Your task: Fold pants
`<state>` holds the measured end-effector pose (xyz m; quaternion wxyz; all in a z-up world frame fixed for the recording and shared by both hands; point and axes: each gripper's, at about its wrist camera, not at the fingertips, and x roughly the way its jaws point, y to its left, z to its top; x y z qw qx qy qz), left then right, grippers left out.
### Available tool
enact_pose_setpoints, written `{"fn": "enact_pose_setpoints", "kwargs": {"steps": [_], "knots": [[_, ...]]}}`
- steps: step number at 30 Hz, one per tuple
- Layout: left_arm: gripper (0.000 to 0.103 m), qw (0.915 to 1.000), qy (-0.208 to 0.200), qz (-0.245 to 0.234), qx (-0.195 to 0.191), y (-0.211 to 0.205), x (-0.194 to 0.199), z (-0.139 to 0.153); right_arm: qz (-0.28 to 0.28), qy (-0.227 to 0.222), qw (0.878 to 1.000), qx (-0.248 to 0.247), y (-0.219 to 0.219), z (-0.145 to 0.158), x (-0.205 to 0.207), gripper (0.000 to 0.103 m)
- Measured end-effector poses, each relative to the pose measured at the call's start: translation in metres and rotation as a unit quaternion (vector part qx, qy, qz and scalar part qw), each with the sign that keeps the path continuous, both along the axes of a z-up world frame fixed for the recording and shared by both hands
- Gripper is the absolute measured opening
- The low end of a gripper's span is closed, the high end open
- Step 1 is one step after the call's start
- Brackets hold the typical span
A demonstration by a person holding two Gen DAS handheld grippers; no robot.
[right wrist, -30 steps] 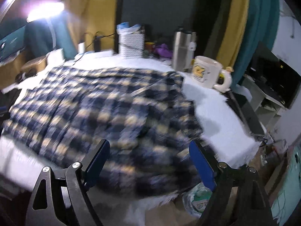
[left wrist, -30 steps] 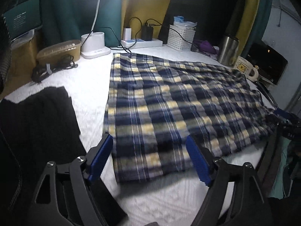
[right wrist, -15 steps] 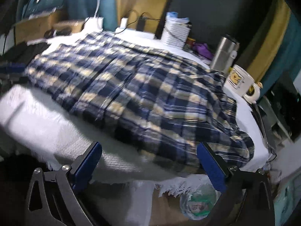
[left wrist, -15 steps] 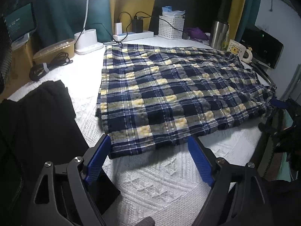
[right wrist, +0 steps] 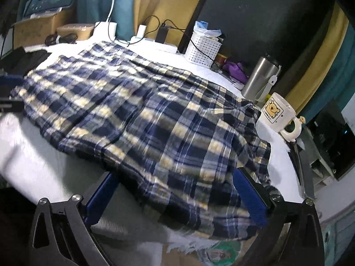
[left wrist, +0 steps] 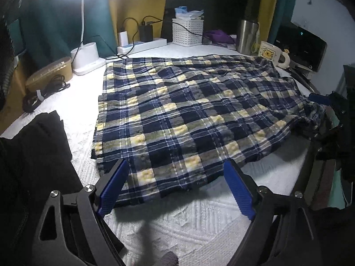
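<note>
The blue, yellow and white plaid pants [left wrist: 188, 110] lie spread flat on the white textured cover [left wrist: 177, 221], hems to the left and waist to the right. My left gripper [left wrist: 175, 163] hovers open at the near hem corner, its blue pads straddling the cloth edge without pressing it. My right gripper [right wrist: 173, 171] is open wide over the waist end of the pants [right wrist: 144, 110], which hangs slightly past the table's near edge. No cloth is pinched by either one. A blue finger of the right gripper [left wrist: 317, 99] shows at the waist in the left wrist view.
A bear mug [right wrist: 275, 113] and a steel tumbler [right wrist: 259, 79] stand close to the waistband. A white basket [left wrist: 187, 32], power strip [left wrist: 144, 45] and lamp base [left wrist: 86, 57] line the back. A black garment [left wrist: 33, 144] lies left of the hems.
The right jaws have spread wider, and that gripper has rolled and slid along the waist edge. The left gripper drew back from the hem, then came over its corner again.
</note>
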<state>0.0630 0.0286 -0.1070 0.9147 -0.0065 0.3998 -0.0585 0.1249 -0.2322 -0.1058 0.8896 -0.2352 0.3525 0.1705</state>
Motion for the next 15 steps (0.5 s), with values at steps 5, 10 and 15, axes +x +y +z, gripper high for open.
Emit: {"fn": "enact_pose_setpoints", "kwargs": {"steps": [5, 10, 15], "knots": [[0.088, 0.9998, 0.002, -0.018, 0.003, -0.007, 0.000, 0.003, -0.013, 0.013, 1.000, 0.018, 0.000, 0.006, 0.019, 0.102], [0.094, 0.9987, -0.006, -0.034, 0.037, -0.017, -0.003, 0.006, -0.025, 0.034, 0.998, 0.048, -0.001, 0.010, 0.040, 0.102], [0.094, 0.9936, -0.003, -0.040, 0.106, -0.029, 0.000, -0.004, -0.040, 0.050, 0.996, 0.069, -0.005, 0.011, 0.058, 0.102]]}}
